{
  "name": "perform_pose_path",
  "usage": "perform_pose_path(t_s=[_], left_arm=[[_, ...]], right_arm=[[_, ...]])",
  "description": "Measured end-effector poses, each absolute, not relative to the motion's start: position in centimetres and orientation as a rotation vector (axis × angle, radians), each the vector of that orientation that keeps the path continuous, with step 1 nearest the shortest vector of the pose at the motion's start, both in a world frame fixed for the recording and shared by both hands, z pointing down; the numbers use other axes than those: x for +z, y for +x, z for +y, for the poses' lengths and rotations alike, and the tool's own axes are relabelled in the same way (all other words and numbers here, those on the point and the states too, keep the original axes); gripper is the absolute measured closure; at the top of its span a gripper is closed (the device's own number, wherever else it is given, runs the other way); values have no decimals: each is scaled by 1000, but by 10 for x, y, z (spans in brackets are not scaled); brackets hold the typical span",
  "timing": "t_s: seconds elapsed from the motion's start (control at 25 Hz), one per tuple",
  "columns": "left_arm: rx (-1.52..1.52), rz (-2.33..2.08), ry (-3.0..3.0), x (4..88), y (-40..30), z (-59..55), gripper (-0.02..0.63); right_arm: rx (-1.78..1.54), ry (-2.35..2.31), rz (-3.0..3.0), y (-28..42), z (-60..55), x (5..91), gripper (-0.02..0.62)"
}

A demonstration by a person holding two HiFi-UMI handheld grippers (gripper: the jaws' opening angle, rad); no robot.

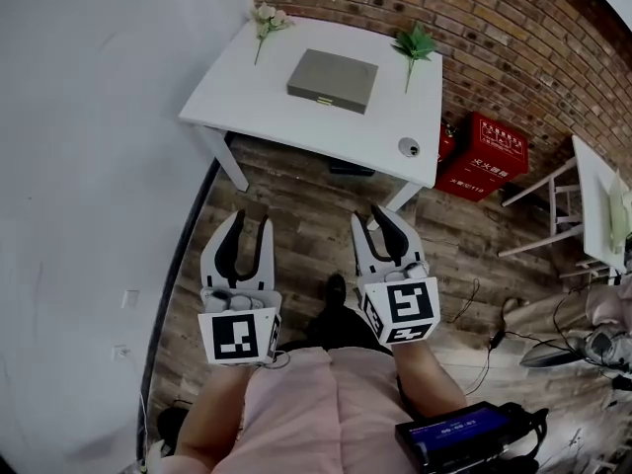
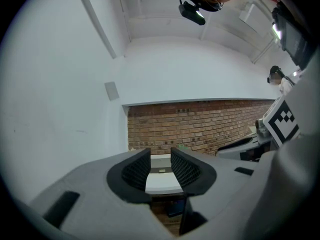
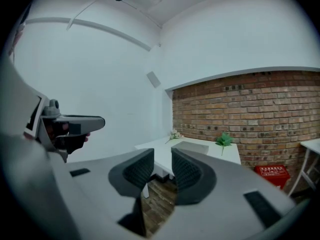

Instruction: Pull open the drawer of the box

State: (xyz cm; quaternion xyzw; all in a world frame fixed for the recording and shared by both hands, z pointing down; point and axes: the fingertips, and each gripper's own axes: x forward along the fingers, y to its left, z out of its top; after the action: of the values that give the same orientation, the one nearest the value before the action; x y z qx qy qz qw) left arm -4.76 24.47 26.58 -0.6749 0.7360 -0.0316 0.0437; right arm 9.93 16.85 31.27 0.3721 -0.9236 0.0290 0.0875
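So here both grippers are out in front of us over the wooden floor point(image 1: 296, 225), in the lower middle of the head view, nowhere near touching anything. The left gripper point(image 1: 252, 220) has its jaws spread with nothing between them. In the left gripper view point(image 2: 160, 160) we just see the white counter point(image 2: 162, 183) through the gap, with the box point(image 2: 161, 167) small and far off. It's the same deal with the right gripper point(image 1: 372, 215): in the right gripper view point(image 3: 162, 165) its jaws are apart and empty, with only floor and the counter edge showing between them.

The box point(image 1: 333, 80) is a flat grey slab lying in the middle of the counter point(image 1: 247, 92), in the upper middle of the head view, well apart from both grippers. Its drawer looks pushed in, and there's a tiny handle on the side facing us. In the right gripper view the box point(image 3: 192, 147) sits right of centre.

Also on the counter are white flowers point(image 1: 265, 20) at the far left corner, a green sprig point(image 1: 416, 43) at the far right, and a small round thing point(image 1: 408, 147) near the front right corner. Red boxes point(image 1: 484, 156) sit on the floor against the brick wall point(image 1: 513, 38) to the right.
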Motion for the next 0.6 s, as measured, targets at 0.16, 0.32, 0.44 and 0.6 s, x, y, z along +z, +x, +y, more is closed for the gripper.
perform_pose_path(t_s=[0.16, 0.32, 0.44, 0.6], left_arm=[[-113, 2249, -2070, 272, -61, 225, 472], [-135, 2254, -2081, 283, -75, 197, 472], [-161, 2241, -2097, 287, -84, 168, 472], [-187, 2235, -2117, 289, -98, 124, 472]], right_arm=[[103, 1114, -2743, 88, 150, 321, 480], [107, 1117, -2737, 75, 123, 329, 479], [125, 1130, -2730, 66, 92, 333, 480], [157, 1125, -2718, 51, 51, 339, 480]])
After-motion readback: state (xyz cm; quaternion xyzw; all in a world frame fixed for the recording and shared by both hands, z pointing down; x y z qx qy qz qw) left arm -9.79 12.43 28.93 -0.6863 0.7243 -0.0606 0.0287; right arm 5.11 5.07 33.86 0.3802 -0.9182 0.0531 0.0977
